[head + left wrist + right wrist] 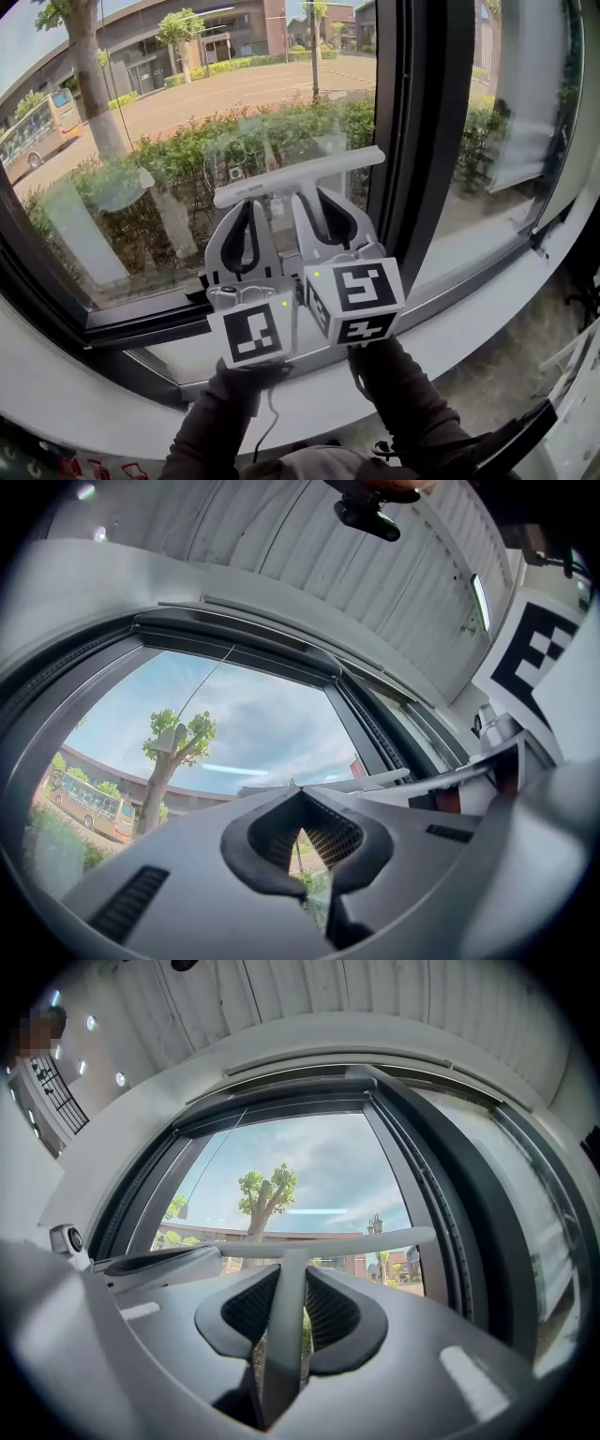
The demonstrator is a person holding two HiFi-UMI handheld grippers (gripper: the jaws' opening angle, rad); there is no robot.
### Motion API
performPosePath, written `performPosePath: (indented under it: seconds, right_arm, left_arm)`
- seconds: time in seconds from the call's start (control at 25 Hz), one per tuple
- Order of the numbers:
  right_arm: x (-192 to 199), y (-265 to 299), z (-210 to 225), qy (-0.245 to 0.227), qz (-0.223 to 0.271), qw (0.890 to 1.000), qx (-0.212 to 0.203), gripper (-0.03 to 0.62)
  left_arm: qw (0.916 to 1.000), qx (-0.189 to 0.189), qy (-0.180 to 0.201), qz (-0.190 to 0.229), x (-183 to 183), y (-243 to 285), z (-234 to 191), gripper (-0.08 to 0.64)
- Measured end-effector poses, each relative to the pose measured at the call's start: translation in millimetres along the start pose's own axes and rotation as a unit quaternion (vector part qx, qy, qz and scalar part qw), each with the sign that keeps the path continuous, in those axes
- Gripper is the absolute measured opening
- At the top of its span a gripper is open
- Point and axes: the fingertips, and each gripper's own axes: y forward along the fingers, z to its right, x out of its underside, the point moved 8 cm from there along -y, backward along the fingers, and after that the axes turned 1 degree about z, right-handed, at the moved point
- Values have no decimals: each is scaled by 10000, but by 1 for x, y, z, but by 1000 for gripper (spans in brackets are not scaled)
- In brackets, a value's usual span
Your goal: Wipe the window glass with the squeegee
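Bus (37,127): far left outside, on the road beyond the pane.
Tree (89,75): just right of the bus, also outdoors; we see its trunk rising past the top of the head view.
Window glass (187,112): the wide left pane, with a hedge (169,159) showing through its lower part.
Left gripper (249,204): held up in front of the pane's lower right area, just left of the other gripper. In its own view (300,794) we see its fingers drawn together at the tips, with nothing between them.
Squeegee (300,176): a white T-shaped tool. Its long crossbar lies roughly level across the glass, above both grippers, right end a little higher. We cannot tell whether the blade touches the pane.
Right gripper (314,194): just right of the left one, their marker cubes almost touching. In its own view (292,1274) we see its two dark pads clamped on the squeegee's handle (286,1335), one on each side.
Window frame (422,141): a dark upright post just right of the crossbar's end.
Sill (469,319): pale, running along the near edge below the panes.
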Motion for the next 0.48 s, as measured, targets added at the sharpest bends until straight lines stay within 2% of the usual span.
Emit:
performPosePath:
  seconds: [0.24, 0.48]
  right_arm:
    - [-24, 16, 21, 63, 37, 9999, 99, 83]
    - [-29, 36, 41, 195, 53, 9997, 111, 83]
  left_arm:
    - [9998, 138, -58, 121, -15, 33, 6, 0]
    - [9995, 208, 3, 226, -14, 62, 11, 0]
